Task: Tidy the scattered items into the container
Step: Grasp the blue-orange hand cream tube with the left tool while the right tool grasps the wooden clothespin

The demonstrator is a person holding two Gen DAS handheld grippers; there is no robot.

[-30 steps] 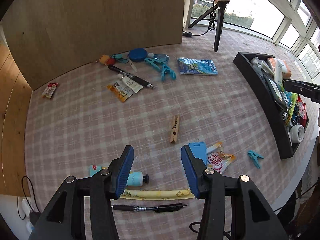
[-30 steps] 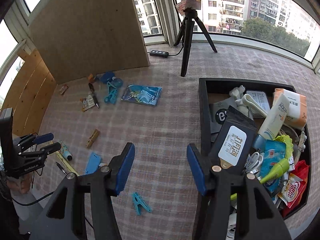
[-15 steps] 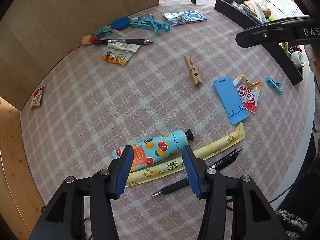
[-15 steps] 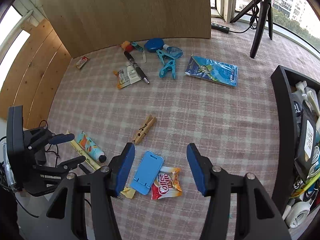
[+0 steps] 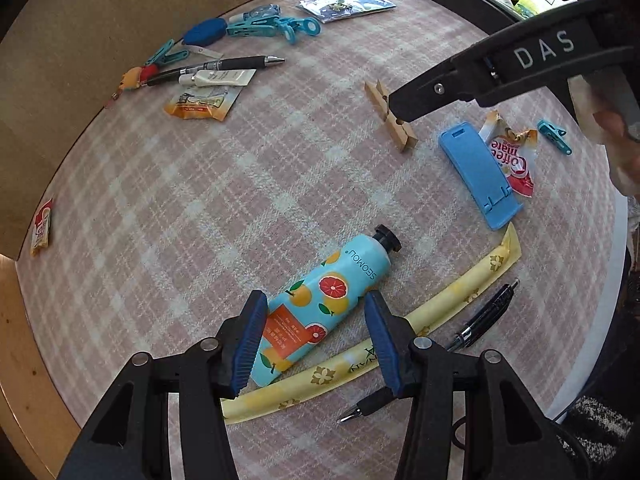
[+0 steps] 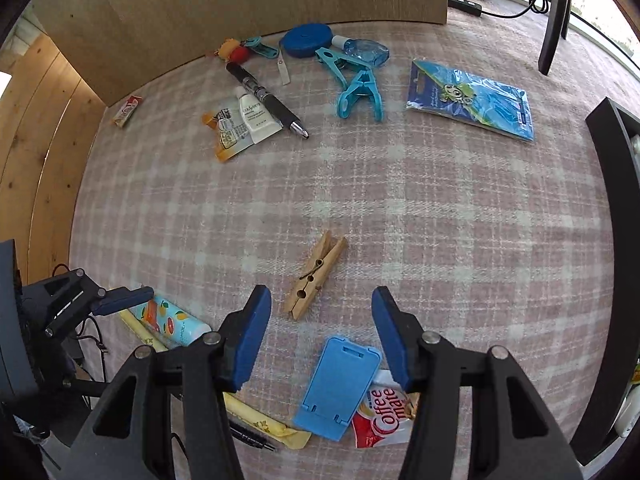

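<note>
Since half a second ago the left gripper has dropped closer to the hand cream tube, jaws wide and empty, straddling its crimped end; the tube's long axis runs diagonally up-right, cap away from the tool. The right gripper, also wide and empty, now hovers near the wooden clothespin and blue phone stand. The yellow sachet lies just beside the tube, crowding the right finger; the container sits well apart, rightward

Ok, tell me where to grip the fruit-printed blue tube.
Grip the fruit-printed blue tube across its flattened lower half, from above. It lies flat, already between the open left tongs, clear of the long yellow sachet beside it.
</note>
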